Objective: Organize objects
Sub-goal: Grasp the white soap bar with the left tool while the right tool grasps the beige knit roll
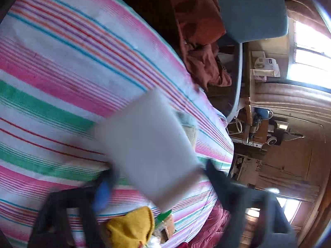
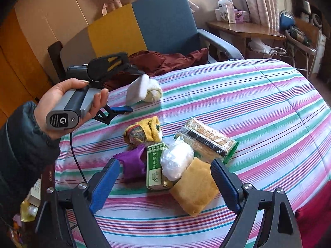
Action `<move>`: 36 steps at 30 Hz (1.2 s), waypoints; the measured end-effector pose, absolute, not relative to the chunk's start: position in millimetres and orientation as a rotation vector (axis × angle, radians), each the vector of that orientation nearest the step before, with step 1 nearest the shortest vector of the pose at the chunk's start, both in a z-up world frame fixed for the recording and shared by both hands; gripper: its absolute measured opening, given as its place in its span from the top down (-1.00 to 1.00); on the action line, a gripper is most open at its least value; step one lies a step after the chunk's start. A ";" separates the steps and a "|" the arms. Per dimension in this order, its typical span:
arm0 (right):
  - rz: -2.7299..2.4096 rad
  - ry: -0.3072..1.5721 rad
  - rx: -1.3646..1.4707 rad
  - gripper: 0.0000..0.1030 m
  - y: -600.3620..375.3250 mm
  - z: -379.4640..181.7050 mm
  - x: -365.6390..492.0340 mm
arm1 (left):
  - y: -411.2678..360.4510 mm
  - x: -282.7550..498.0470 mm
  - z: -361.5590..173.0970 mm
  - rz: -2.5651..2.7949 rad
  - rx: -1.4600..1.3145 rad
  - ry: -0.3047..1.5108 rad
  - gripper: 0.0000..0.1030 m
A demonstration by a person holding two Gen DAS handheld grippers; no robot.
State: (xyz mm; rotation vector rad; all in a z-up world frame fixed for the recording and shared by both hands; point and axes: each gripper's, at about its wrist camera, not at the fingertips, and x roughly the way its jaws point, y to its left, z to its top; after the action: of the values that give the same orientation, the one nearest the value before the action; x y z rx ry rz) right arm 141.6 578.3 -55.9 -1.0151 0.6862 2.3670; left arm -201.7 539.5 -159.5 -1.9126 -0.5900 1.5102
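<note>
The left hand-held gripper (image 1: pixel 159 175) had its jaws spread, and a blurred white block (image 1: pixel 149 144) lay between them; whether they touched it could not be told. In the right wrist view the block (image 2: pixel 137 90) sat by a rolled sock (image 2: pixel 154 94) near the far edge of the striped bed (image 2: pixel 258 107). The right hand-held gripper (image 2: pixel 165 184) stood open over a heap near the bed's near edge: purple packet (image 2: pixel 132 165), green box (image 2: pixel 156 169), white bag (image 2: pixel 176 161), tan pouch (image 2: pixel 194 188), cracker pack (image 2: pixel 209 140), yellow sock (image 2: pixel 144 130).
</note>
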 end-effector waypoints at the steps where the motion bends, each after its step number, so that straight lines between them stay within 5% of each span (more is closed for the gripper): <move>1: 2.364 0.682 -1.014 -0.75 578.3 -55.6 141.7 | 537.2 -200.8 -157.5 1.515 -1.892 -0.570 -0.12; 6: 2.362 0.710 -1.005 -0.75 581.9 -49.3 140.7 | 512.2 -197.8 -139.5 1.549 -1.756 -0.393 0.31; 18: 2.444 0.493 -1.103 -0.71 608.8 -32.2 34.2 | 418.2 -191.1 -134.3 1.596 -1.636 0.038 0.40; 23: 2.406 0.394 -1.248 -0.72 638.8 -53.6 -37.5 | 415.2 -193.2 -129.1 1.594 -1.598 0.131 0.14; 27: 2.358 0.385 -1.340 -0.72 656.3 -78.5 -78.0 | 408.2 -190.0 -117.2 1.668 -1.513 0.223 -0.40; 32: 2.321 0.395 -1.416 -0.67 669.8 -103.5 -110.7 | 411.4 -190.8 -112.3 1.698 -1.471 0.192 -0.58; 34: 2.298 0.390 -1.464 -0.46 671.8 -112.9 -118.2 | 415.9 -192.0 -110.5 1.716 -1.476 0.155 -0.60; 35: 2.287 0.377 -1.493 -0.10 670.9 -118.0 -121.0 | 419.1 -192.8 -111.3 1.728 -1.484 0.155 -0.60; 36: 2.283 0.353 -1.500 -0.11 668.3 -120.0 -121.0 | 424.2 -193.2 -113.8 1.745 -1.497 0.166 -0.60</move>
State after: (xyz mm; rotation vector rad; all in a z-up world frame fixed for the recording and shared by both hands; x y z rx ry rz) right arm -121.0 668.3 -120.0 -1.4998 0.3532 2.2831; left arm -193.2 424.2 -113.8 -1.4973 0.1660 1.7447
